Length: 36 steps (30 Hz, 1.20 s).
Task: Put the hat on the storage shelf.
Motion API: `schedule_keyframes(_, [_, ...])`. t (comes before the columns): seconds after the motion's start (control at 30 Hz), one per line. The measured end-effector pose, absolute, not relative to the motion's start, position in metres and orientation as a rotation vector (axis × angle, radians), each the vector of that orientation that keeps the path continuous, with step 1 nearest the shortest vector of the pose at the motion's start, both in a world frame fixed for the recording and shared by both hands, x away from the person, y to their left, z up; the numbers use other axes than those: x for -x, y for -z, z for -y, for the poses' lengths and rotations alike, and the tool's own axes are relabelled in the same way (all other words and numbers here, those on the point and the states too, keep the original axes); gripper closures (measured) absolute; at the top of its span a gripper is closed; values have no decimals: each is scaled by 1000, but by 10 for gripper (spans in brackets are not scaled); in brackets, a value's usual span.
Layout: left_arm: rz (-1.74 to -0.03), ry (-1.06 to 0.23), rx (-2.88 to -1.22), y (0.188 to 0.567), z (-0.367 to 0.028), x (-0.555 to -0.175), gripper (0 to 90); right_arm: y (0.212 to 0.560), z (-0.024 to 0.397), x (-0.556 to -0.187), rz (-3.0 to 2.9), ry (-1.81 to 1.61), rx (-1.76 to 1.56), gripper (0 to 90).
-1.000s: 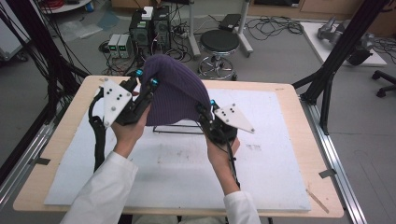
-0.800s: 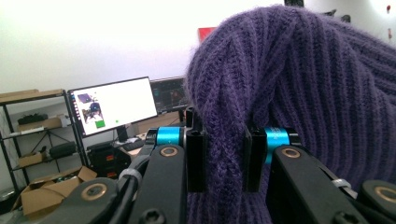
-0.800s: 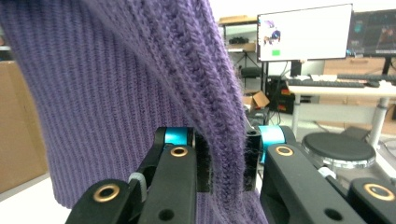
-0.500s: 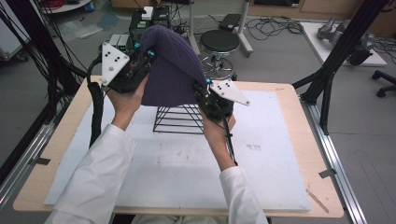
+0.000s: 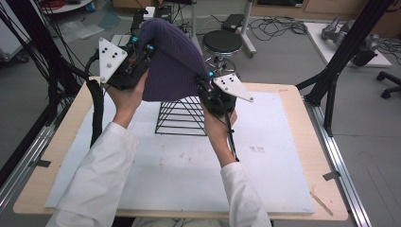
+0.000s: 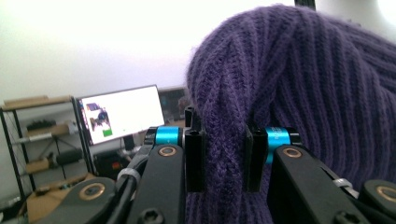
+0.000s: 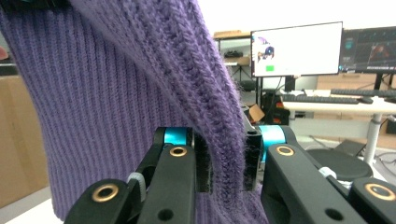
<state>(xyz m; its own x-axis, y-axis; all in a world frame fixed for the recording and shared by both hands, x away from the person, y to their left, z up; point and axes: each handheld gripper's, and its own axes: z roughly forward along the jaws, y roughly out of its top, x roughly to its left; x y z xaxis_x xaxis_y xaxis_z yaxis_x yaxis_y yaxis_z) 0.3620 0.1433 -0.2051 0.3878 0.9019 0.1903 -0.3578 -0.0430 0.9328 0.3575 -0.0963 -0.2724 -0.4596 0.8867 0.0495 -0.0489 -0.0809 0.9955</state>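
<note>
Holding purple knit hat [image 5: 168, 61] above wire rack [image 5: 182, 116] on tabletop [image 5: 283, 156]; left gripper [image 5: 141, 43] and right gripper [image 5: 204, 81] jaws pinching its rim. Next: lower it squarely over the rack.

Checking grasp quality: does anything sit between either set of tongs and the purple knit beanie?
Nothing visible. The left tongs and right tongs each pinch a fold of the purple knit beanie directly, above the black wire stand.
</note>
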Motion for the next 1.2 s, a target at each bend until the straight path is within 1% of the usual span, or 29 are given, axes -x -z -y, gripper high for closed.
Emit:
schedule_keyframes(0.13, [-568,-1137,-1208,202,-140,-365,756,271,92,-358,-1455,-1622,-941,813])
schedule_keyframes(0.33, [-616,-1148,-1264,212,-136,-381,752,275,92,-360,-1495,-1586,-978,808])
schedule_keyframes(0.53, [-601,-1177,-1331,217,-129,-382,752,281,93,-361,-1547,-1573,-1037,806])
schedule_keyframes(0.67, [-599,-1148,-1352,217,-126,-378,749,285,97,-360,-1561,-1567,-1066,806])
schedule_keyframes(0.8, [-661,-1135,-1413,221,-123,-378,749,289,101,-360,-1596,-1553,-1105,806])
schedule_keyframes(0.87, [-682,-1136,-1426,228,-123,-379,749,293,101,-362,-1626,-1542,-1121,806])
schedule_keyframes(1.0, [-705,-1097,-1433,249,-127,-378,749,306,101,-361,-1656,-1513,-1141,806])
schedule_keyframes(1.2, [-723,-1061,-1451,264,-128,-378,749,323,98,-356,-1651,-1473,-1146,806])
